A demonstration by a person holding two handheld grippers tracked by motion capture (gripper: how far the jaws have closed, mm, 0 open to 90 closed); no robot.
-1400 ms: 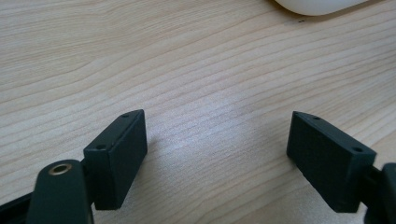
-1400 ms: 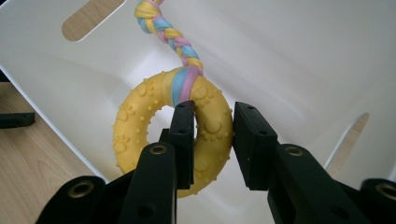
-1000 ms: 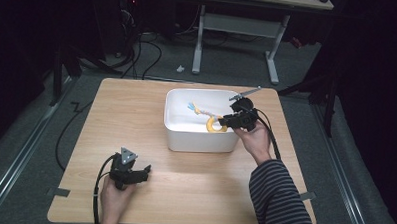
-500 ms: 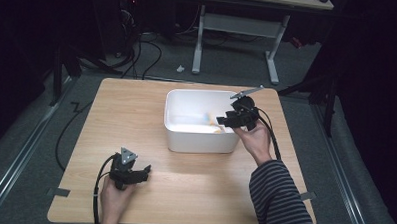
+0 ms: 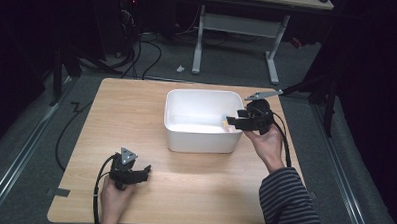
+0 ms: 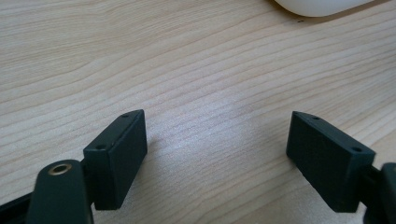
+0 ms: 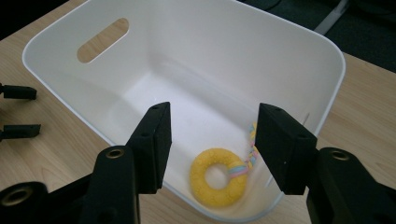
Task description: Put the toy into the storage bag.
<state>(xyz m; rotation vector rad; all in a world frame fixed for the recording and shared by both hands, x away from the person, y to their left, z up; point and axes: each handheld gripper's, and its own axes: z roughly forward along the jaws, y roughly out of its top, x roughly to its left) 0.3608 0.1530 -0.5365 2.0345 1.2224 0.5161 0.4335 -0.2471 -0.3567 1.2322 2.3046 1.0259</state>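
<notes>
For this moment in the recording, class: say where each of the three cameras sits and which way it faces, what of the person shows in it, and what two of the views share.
High view: fixed above the person's side, looking forward and down on the table; both forearms, left gripper and right gripper show.
Left gripper view: rides the left gripper, looking along its open jaws at bare wood, the white bin at the top edge.
Right gripper view: rides the right gripper, looking down between its open jaws into the bin at a yellow ring toy.
Shared: all three show the white bin.
</notes>
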